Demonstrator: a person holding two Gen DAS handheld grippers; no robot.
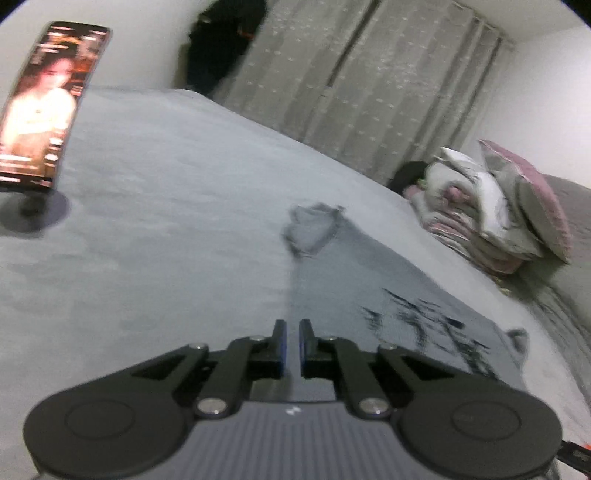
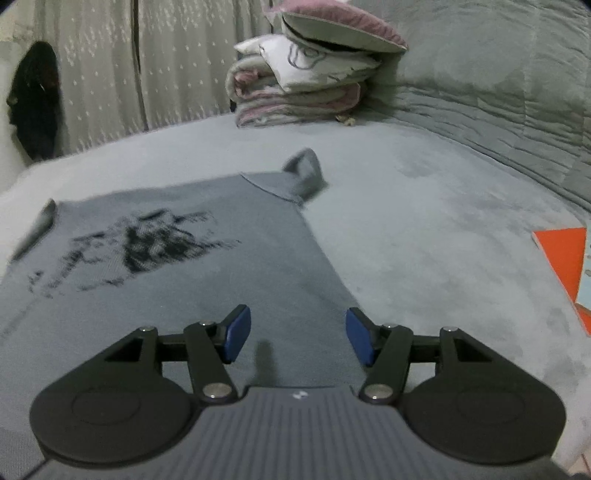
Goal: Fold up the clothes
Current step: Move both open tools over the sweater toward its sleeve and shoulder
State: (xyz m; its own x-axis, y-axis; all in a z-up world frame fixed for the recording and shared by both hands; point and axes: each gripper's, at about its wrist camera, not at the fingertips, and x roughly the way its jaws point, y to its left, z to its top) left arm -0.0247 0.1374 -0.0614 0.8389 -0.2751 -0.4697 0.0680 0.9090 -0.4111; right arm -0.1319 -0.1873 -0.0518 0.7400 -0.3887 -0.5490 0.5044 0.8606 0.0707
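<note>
A wide bed (image 2: pixel 424 221) with a pale grey-blue cover fills the room. Behind it hang grey curtains (image 2: pixel 155 66) with small white marks, beside a white wall (image 1: pixel 546 81). A dark garment (image 2: pixel 35 99) hangs near the curtains. At the head lie folded blankets (image 2: pixel 295 99) and pillows (image 2: pixel 332 33), next to a grey-green quilt (image 2: pixel 498 85). A phone on a stand (image 1: pixel 44 107) stands on the bed, its screen lit.

A home bedroom: a wide grey bed (image 2: pixel 424 236), folded blankets (image 2: pixel 295 99) and pillows (image 2: pixel 332 29) stacked at its far edge, a padded headboard (image 2: pixel 498 92), and drawn curtains (image 1: pixel 369 92) behind.
</note>
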